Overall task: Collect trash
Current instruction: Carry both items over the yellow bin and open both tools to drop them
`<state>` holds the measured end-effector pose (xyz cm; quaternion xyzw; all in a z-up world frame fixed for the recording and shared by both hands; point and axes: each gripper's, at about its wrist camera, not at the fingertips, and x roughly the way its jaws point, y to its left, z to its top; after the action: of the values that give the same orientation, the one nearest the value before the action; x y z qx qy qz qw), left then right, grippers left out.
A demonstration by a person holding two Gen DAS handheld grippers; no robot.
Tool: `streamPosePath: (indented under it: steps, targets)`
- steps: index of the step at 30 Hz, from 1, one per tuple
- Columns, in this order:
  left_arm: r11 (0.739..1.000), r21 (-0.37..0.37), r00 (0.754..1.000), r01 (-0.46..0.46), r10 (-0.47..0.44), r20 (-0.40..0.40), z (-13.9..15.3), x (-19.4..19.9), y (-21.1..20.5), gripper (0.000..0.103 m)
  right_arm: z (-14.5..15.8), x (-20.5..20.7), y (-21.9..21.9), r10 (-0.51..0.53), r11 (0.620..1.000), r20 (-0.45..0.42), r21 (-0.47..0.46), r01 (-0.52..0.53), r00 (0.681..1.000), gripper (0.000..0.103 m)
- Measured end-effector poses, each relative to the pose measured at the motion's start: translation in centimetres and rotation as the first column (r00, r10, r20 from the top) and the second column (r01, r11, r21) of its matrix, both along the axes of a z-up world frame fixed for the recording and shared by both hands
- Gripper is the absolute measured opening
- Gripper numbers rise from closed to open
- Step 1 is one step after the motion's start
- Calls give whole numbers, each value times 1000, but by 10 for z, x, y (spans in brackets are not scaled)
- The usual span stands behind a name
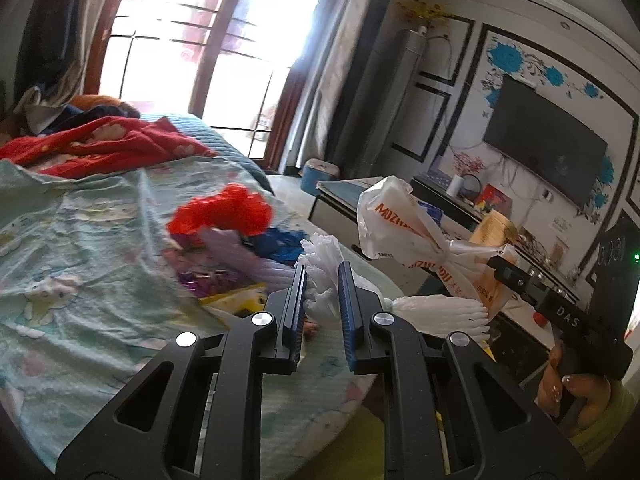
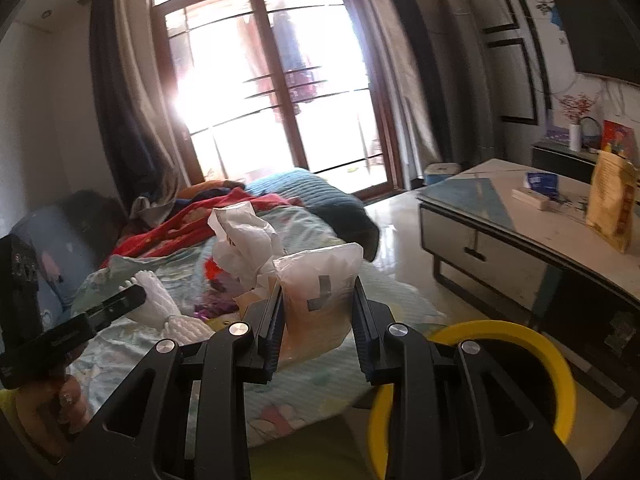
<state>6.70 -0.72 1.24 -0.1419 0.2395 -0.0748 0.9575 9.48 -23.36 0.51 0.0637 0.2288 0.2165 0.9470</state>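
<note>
Left tongs (image 1: pixel 321 292) pinched white foam netting (image 1: pixel 320 276); right tongs (image 2: pixel 318 312) clamped a knotted bag (image 2: pixel 316 280), which might slip over the bed's (image 1: pixel 100 240) edge.

A bed (image 1: pixel 100 240) stood beneath the window (image 2: pixel 276 80); a television (image 1: pixel 548 140) hung on the wall above a low table (image 2: pixel 500 216).

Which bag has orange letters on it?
The knotted white plastic bag held by the right gripper, hanging in the air. The white foam netting in the left gripper is plain, with no letters at all.
</note>
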Motion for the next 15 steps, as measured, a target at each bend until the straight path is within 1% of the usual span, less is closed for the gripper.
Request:
streamPosePath:
  steps: [9,12,15]
  targets:
    - [995,63,997,79,-79,0,-1,6,-51,11,-10,-13,-56,-124,992,-19,1,124,992,29]
    - [990,80,993,116,-115,-14,-5,11,-67,11,-15,-15,-70,-172,985,-28,-11,171,985,29]
    - [980,115,987,160,-159,-24,-10,17,-85,11,-21,-16,-93,-224,974,-47,-3,225,973,29]
